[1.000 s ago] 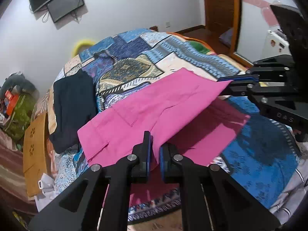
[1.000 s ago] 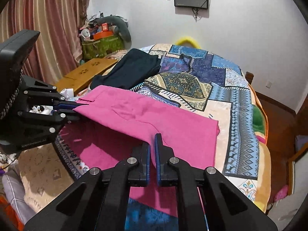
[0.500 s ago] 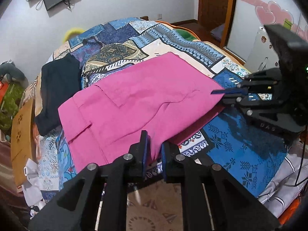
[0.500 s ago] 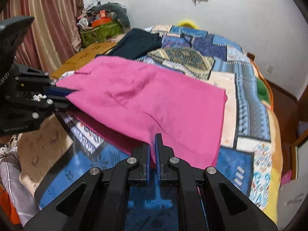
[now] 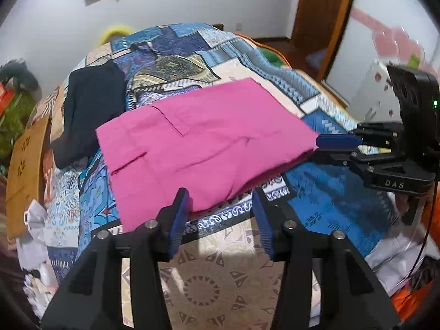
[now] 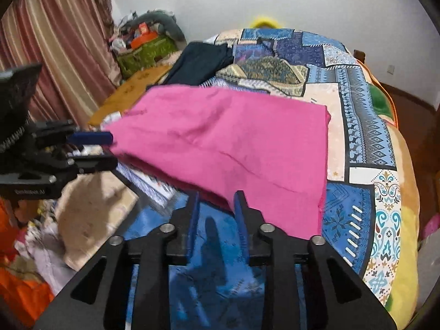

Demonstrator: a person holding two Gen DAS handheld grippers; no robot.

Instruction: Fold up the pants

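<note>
Two garments lie on the patchwork bedspread: folded pink pants near its front edge and dark clothing beyond, with a striped curtain beside the bed. Half a second ago both grippers pinched the pants' near edge. Now the left gripper and right gripper stand parted, holding nothing, and the pants rest flat.
</note>
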